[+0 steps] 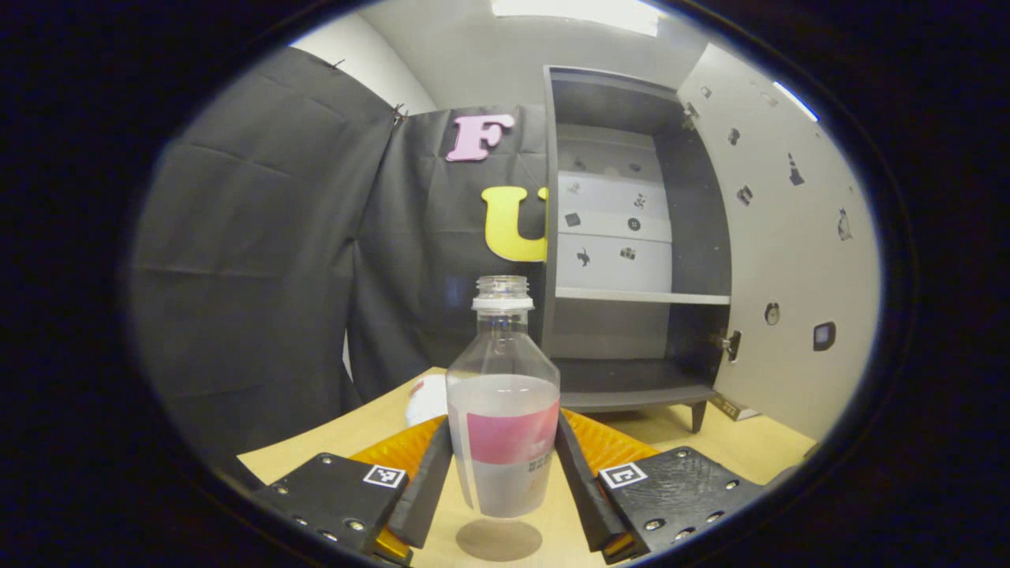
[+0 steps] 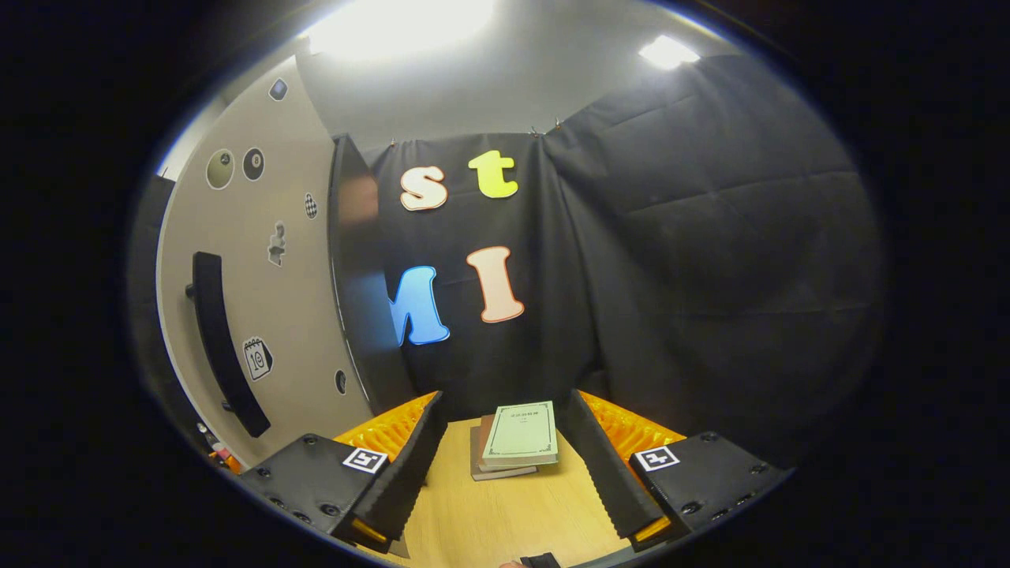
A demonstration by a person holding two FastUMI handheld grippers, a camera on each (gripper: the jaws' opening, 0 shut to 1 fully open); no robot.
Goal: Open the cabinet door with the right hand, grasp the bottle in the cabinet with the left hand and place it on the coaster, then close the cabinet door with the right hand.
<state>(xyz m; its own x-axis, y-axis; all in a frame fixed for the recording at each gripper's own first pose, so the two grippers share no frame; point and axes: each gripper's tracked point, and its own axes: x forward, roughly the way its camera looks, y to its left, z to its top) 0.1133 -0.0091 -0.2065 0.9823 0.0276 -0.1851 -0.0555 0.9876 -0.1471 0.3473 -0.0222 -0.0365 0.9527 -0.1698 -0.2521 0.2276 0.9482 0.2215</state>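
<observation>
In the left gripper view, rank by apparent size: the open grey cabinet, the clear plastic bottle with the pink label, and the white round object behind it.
1. Open grey cabinet, largest.
2. Clear plastic bottle with the pink label, held between the left gripper fingers; its nearness to the camera inflates it.
3. White round object, smallest, partly hidden by the bottle.

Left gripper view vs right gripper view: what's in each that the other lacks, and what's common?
Left gripper view: the left gripper holds the bottle above a shadow on the table, with the open cabinet and its bare shelf behind.

Right gripper view: the right gripper is open, with a stack of books ahead and the door's handle.

Shared: the wooden table and the cabinet door.
</observation>
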